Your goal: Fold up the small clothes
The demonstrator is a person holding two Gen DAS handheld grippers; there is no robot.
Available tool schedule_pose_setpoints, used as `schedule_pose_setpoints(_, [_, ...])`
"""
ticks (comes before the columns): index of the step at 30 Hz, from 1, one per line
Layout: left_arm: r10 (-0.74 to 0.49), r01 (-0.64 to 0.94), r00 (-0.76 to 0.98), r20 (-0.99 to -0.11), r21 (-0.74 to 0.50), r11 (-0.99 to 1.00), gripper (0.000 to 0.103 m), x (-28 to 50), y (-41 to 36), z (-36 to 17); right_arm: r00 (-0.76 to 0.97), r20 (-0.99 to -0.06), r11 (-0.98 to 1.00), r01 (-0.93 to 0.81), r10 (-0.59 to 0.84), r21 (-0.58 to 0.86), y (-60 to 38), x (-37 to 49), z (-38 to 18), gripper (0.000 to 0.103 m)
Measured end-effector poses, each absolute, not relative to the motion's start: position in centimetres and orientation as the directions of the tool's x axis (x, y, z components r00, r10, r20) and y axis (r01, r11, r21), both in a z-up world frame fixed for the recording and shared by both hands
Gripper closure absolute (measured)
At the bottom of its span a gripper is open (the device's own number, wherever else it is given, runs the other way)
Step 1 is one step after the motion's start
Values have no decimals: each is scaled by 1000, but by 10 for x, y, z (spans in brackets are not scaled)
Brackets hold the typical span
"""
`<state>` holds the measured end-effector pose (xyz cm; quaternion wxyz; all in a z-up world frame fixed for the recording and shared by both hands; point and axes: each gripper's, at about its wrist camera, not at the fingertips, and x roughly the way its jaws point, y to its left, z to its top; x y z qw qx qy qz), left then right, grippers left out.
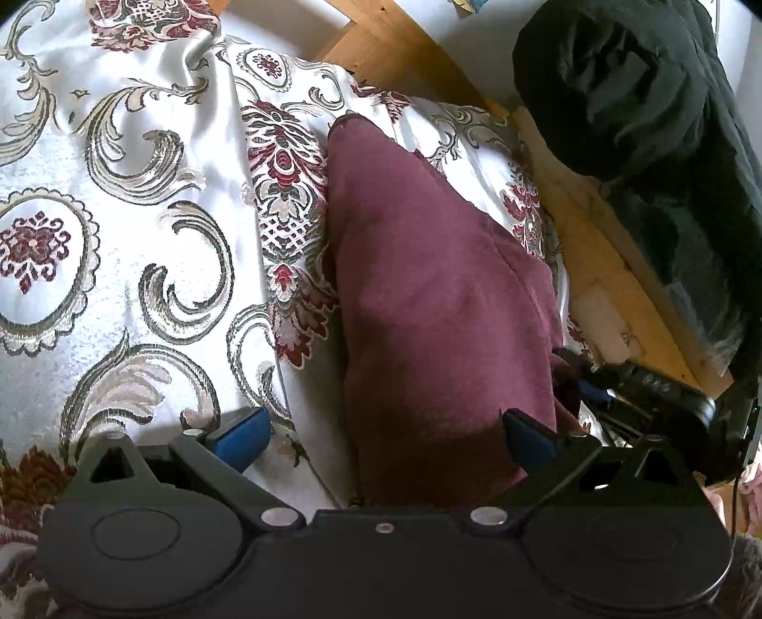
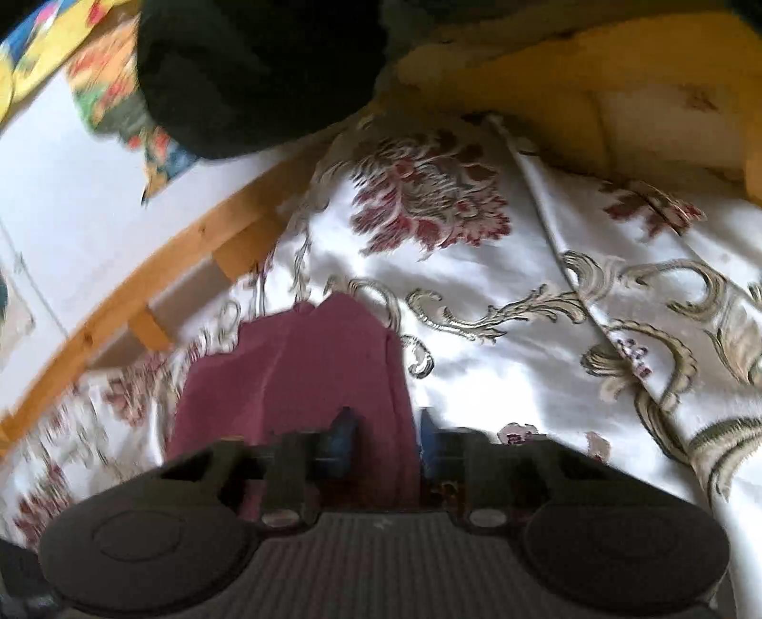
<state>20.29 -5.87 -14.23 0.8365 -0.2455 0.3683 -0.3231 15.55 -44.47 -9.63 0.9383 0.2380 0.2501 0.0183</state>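
While lying on the floral bedspread (image 1: 143, 200) beside the wooden bed frame (image 1: 409, 43): maroon garment (image 1: 428, 295) pinched at its edge by right gripper (image 2: 386, 438); left gripper (image 1: 381, 428) spread wide over it.

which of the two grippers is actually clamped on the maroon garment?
The right gripper: its blue pads pinch a fold of the maroon garment. The left gripper is spread wide, with the cloth lying loose between its fingers.
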Motion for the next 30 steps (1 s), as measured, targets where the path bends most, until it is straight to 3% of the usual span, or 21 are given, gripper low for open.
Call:
schedule_pose_setpoints(3, [-721,361,519,-459,-647,672,0,203,-59,-142,882,-469,935,122,52,333,-435,151,-95,100])
schedule_pose_setpoints(9, [-720,359,521,-459,-647,673,1,203,-59,-142,876,-481,913,176,25,368,-453,147,-97,102])
schedule_pose_setpoints(12, [-718,359,523,-459,-646,674,0,203,-59,-142,890,-450,882,155,70,446,-459,148,-96,84])
schedule_pose_setpoints(13, [-718,359,523,-459,-645,674,0,202,-59,-142,893,-442,871,147,87,470,-461,149,-96,68])
schedule_pose_setpoints(14, [-717,358,524,-460,-646,675,0,203,-59,-142,896,-433,863,142,96,484,-461,151,-95,62])
schedule_pose_setpoints(20, [-716,357,526,-460,-645,676,0,203,-59,-142,899,-425,870,125,104,477,-456,158,-94,59])
schedule_pose_setpoints(30, [-715,356,527,-460,-644,677,1,203,-60,-142,868,-487,899,130,102,419,-445,174,-102,58])
